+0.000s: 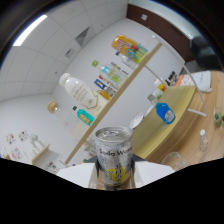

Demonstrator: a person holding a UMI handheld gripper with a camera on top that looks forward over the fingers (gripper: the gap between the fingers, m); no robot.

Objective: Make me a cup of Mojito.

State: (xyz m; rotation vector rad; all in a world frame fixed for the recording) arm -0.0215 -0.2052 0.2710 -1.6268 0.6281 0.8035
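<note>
Gripper view, tilted steeply. At far left, small pale posters [22, 139] hung on the white wall. Further right, a white plastic bottle with a rounded shoulder [77, 91] stood out against the wall, with a smaller teal-labelled bottle [85, 116] just below it. A long light wooden shelf edge [117, 97] ran diagonally across the scene, and coloured cartons and packets [107, 80] sat along it, including a yellow-and-orange pack [127, 47] near its upper end.

At centre, the silver aluminium soda-water can with a yellow printed band [114, 157] was clamped between the fingers of the gripper [113, 179]; both white fingers pressed against its sides, and the can was raised clear of any surface, its pull-tab top unopened and facing the camera.

To the right lay the light wooden table [165, 132], bearing a blue-labelled bottle [165, 112], a clear glass [174, 160] near the can, and a small clear bottle [202, 139] further right.
</note>
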